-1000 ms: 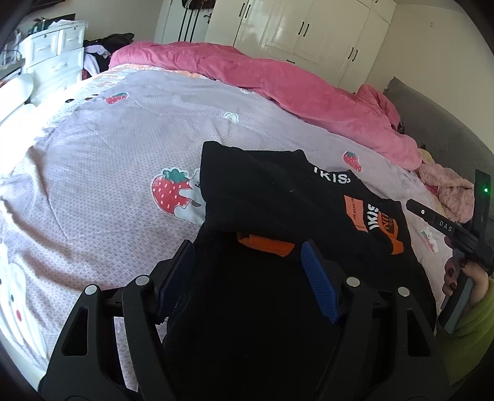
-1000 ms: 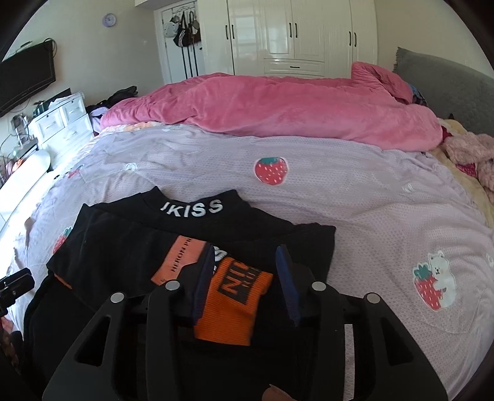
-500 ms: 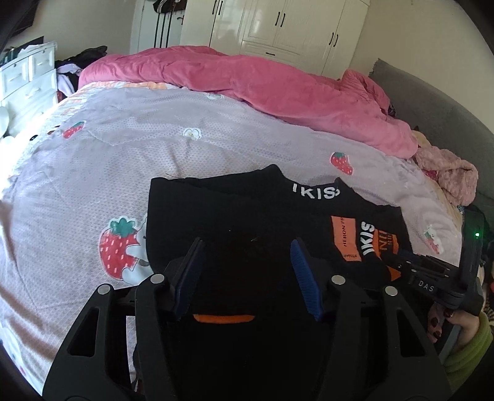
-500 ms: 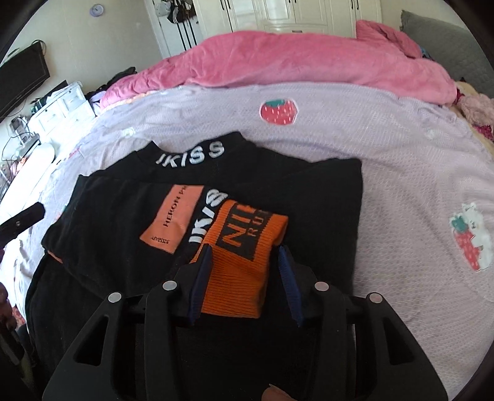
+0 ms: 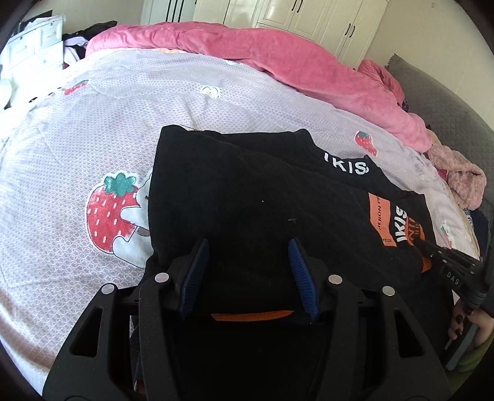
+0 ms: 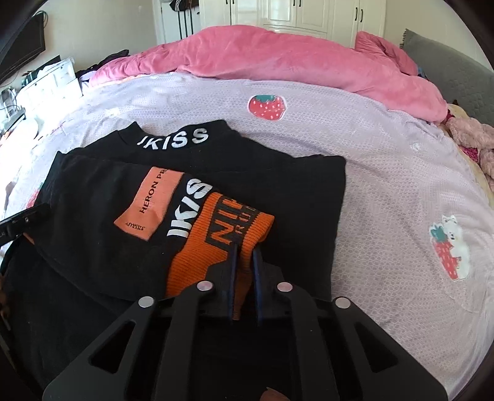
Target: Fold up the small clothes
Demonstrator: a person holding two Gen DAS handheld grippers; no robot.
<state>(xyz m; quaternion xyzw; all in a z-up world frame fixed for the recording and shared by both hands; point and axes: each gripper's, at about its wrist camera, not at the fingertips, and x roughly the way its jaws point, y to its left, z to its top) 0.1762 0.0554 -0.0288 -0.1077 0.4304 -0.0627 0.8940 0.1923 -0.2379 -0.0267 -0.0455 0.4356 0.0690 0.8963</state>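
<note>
Your black top (image 6: 102,246) lies partly folded on the lilac bedsheet (image 6: 386,172), its collar lettering toward the far side and an orange patch on the front. An orange ribbed cuff (image 6: 216,246) with dark letters lies folded in over the top's near right part.

Your right gripper (image 6: 244,250) has that cuff between its two blue pads, and the jaws are closing on it: the gap is narrow and the orange knit is pinched up between them. In the left wrist view this same gripper reaches in from the right edge, its tip at the cuff, with your hand (image 5: 472,320) behind it.

Your left gripper (image 5: 247,246) stands about half open over the near left part of the top, and its jaws are closing too. Black fabric fills the space between its pads, with a thin orange edge showing low in the gap, but the pads press on nothing.

Beyond the top, the bedsheet carries strawberry prints (image 5: 111,216). A rumpled pink duvet (image 6: 293,61) lies across the far side of the bed, with white wardrobe doors (image 6: 308,15) behind it and a grey headboard (image 6: 447,71) at the right.
</note>
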